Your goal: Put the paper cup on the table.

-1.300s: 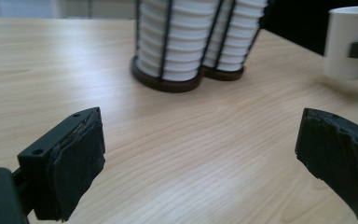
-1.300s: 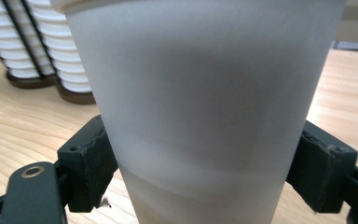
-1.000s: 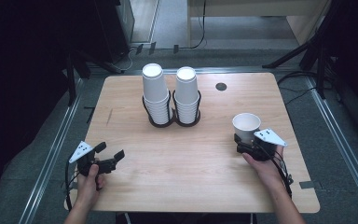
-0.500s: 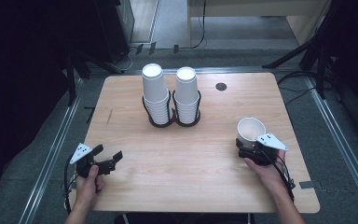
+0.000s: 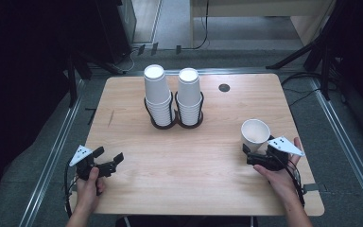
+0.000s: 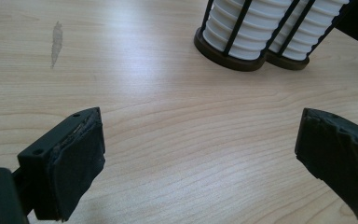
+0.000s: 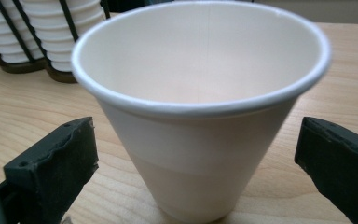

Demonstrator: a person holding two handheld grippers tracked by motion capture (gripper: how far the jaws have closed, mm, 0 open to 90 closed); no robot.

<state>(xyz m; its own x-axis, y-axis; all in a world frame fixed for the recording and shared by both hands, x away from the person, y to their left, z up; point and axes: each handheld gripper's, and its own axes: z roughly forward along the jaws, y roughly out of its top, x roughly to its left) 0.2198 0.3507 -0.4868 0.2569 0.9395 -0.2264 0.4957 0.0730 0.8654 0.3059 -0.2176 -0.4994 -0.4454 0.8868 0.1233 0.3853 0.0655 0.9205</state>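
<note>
The white paper cup is standing upright near the table's right edge, looking light, thin-walled and easily crushed; a gentle pinch mid-wall would suit it. The right tongs have just been opening, jaws flanking it untouched. The left tongs are gaping empty.

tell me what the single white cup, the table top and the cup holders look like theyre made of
Cup: likely paper, matte white, with a rolled rim and a faint seam. Table: light wood or wood-look laminate, smooth, with grain lines. Holders: dark, thin bars on round bases, wire or plastic; hard to tell which.
</note>
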